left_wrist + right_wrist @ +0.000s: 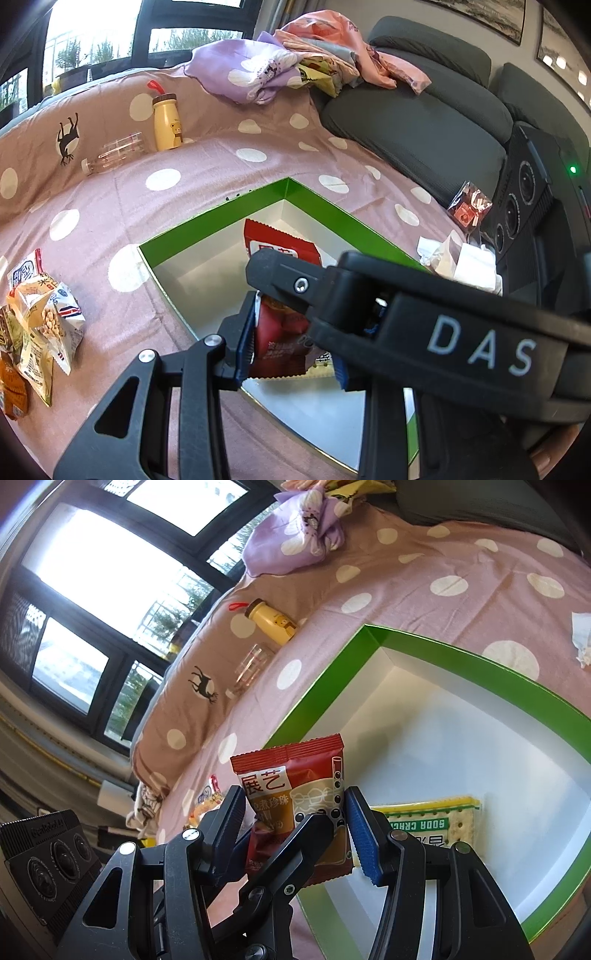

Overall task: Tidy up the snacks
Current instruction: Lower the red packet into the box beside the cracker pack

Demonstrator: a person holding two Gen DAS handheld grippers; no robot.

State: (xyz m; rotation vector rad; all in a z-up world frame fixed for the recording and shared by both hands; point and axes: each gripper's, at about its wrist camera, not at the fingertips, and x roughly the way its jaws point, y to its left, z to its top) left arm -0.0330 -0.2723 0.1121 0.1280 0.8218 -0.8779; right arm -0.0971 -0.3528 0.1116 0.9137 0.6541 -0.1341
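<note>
A red and brown snack packet [295,797] stands between the fingers of both grippers, over the near corner of a green box [461,653] with a white inside. It also shows in the left wrist view [280,332]. My right gripper [295,823] has its pads on the packet's two sides. My left gripper [291,328] also closes on the packet; the right gripper's black arm [424,314] crosses in front of it. A soda cracker pack [424,823] lies flat in the box. A pile of snack packets [37,325] lies on the spotted cloth left of the box.
A yellow bottle [167,122] and a clear bottle [114,153] lie on the pink spotted cloth [221,166] at the back. Bundled clothes [266,74] and a grey sofa [424,122] stand behind. A red wrapper [469,208] and white tissue [461,258] lie right of the green box [332,210].
</note>
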